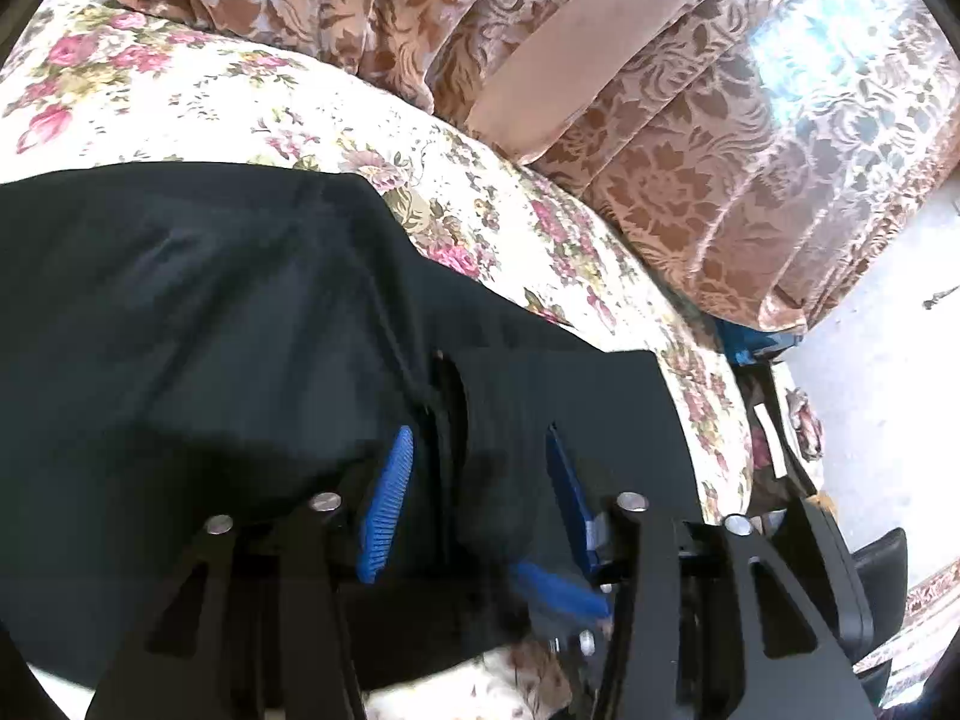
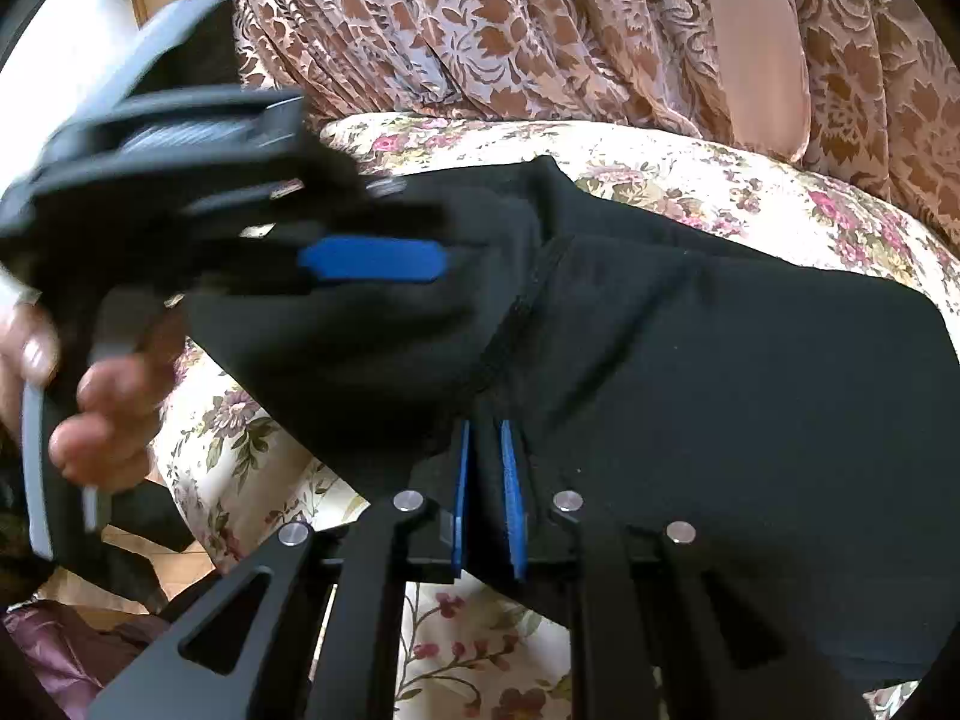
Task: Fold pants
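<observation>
Each camera looks forward along its own fingers, close above the bed. Both views share the black pants (image 1: pixel 210 312) and curtain (image 2: pixel 540 30)

A bed covered in a cream sheet with pink roses (image 1: pixel 180 96) stood against brown floral curtains (image 1: pixel 690 180), which hung in folds with a plain peach band (image 2: pixel 750 48). Daylight glared through them at the right. Pale floor (image 1: pixel 870 372) showed beside the bed.
</observation>
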`<state>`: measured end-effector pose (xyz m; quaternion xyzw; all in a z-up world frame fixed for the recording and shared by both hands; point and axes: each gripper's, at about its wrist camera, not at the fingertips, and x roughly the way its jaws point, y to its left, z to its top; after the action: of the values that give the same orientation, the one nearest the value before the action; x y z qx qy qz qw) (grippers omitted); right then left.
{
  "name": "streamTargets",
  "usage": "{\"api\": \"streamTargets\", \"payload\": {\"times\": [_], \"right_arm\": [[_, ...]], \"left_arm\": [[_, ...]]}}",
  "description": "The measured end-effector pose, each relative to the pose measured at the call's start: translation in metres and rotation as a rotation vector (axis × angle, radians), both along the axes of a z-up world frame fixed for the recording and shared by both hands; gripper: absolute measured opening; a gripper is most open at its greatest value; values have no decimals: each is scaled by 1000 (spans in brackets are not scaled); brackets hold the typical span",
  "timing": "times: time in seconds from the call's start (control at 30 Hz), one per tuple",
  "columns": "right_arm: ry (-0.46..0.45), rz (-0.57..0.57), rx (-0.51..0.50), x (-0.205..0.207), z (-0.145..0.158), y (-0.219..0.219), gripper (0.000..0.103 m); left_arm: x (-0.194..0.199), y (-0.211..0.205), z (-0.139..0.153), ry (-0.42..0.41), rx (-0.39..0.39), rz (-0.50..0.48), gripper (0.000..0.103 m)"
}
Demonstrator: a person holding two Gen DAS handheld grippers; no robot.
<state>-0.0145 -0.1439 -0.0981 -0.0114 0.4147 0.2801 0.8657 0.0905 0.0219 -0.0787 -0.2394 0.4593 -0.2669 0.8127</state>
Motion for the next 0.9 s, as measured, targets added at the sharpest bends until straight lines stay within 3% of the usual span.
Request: {"api": "streamTargets", "payload": {"times": [0.07,0.17,0.2,0.27,0.37,0.43,0.5,0.57,0.67,0.8,0.9], "right_arm": [[-4,0,4,-1,-1,-1,11],[-3,0,14,0,-1,-3,11],[-3,0,18,-1,-2,-3,11],[-3,-4,31,-1,-2,-5,11],[-4,-7,38,0,-2,-6,11],[-5,-4,42,2,-4,-7,11],[2,-4,47,3,-5,-7,11],[1,-2,45,3,-5,-6,11],[1,-6,46,2,-6,-7,11],[1,-11,51,2,-6,-7,11],[0,-13,56,1,-6,-8,12]], "left_arm": [[14,-8,-4,28,-25,-40,55],[31,-17,-14,72,31,-52,54],[34,-22,-17,76,24,-81,38],[36,-28,-16,40,95,-84,18],[34,-26,-6,-37,93,-64,3],[27,-29,2,-97,130,-48,3],[31,-37,-10,-85,225,-54,3],[29,-40,-21,-78,265,-53,3],[25,-28,-15,-58,193,-21,6],[4,-1,-1,-89,225,52,29],[-18,36,10,-90,191,133,33]]}}
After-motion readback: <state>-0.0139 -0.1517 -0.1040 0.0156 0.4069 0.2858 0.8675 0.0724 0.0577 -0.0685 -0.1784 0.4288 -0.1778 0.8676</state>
